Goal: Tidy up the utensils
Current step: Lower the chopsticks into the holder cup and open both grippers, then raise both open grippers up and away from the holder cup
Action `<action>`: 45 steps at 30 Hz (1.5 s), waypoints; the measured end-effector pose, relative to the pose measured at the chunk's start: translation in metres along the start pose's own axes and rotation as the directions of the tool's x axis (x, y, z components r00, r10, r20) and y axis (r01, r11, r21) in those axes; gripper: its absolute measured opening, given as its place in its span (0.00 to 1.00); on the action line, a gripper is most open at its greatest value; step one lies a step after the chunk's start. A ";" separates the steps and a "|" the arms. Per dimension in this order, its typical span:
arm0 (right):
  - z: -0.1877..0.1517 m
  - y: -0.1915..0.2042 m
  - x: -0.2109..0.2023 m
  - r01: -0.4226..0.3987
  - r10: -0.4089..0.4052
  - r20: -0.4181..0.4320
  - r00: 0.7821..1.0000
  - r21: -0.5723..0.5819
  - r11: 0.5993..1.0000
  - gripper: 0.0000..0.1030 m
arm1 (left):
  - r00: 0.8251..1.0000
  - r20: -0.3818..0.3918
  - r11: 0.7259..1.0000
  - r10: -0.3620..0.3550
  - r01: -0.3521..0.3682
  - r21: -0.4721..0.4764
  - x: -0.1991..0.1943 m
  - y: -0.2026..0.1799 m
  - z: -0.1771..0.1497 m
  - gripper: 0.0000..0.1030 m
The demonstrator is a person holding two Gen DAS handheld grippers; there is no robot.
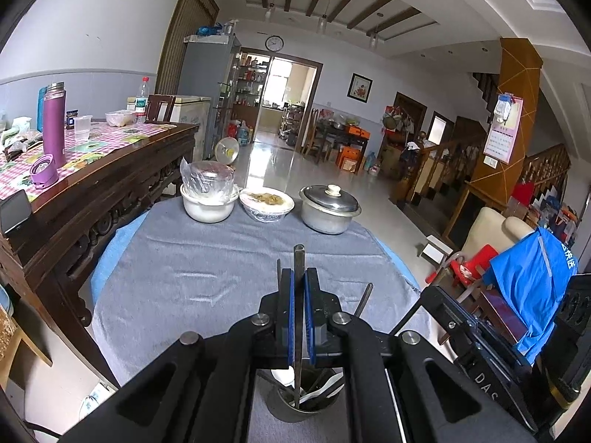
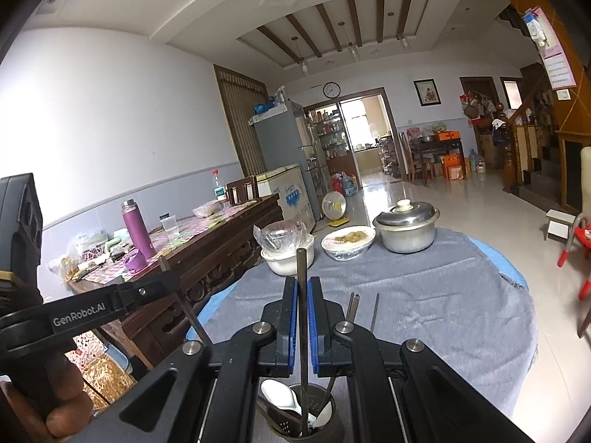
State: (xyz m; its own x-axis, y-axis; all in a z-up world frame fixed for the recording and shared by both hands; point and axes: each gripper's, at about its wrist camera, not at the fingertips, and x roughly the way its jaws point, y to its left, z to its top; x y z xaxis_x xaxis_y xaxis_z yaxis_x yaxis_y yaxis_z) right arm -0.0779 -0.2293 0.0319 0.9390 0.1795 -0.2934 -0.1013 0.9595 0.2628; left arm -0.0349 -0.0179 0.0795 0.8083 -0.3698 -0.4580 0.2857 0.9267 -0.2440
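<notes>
Cloth-covered table (image 1: pixel 207 280) with pot (image 1: pixel 327 212), bowls (image 1: pixel 208 206)

A lived-in home: fridge (image 1: pixel 207 85), wall clock (image 1: pixel 274 43), staircase (image 1: pixel 443 155), cloth-covered dining table (image 1: pixel 207 258).

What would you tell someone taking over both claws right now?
Left claw: shut on a dark chopstick, whose lower end reaches into the metal holder.
Right claw: shut on another dark chopstick, its lower end also in the holder.
The holder stands near the table's front edge and already has a white spoon and more chopsticks in it.
Done: both sticks are lined up in the holder.
Left: let go of both, then check for loose utensils; none show on the cloth.
</notes>
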 end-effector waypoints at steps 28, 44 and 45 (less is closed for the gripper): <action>0.001 -0.046 0.001 0.049 -0.041 -0.045 0.998 0.190 0.981 0.10 | 0.997 0.064 0.999 0.045 -0.045 -0.007 -0.015 0.011 0.000 0.52; -0.002 -0.074 -0.007 0.133 -0.128 -0.036 0.991 0.270 0.953 0.34 | 0.974 0.145 0.984 0.174 -0.178 0.011 -0.034 0.027 -0.006 0.74; -0.003 -0.076 -0.007 0.136 -0.129 -0.042 0.991 0.275 0.952 0.34 | 0.972 0.150 0.982 0.184 -0.188 0.018 -0.035 0.026 -0.007 0.75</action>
State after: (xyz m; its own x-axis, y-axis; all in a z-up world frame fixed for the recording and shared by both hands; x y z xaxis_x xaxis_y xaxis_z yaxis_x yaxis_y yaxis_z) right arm -0.0773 -0.3024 0.0112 0.9295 0.0632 -0.3634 0.1215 0.8778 0.4634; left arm -0.0590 0.0189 0.0835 0.9149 -0.1793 -0.3617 0.1376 0.9808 -0.1383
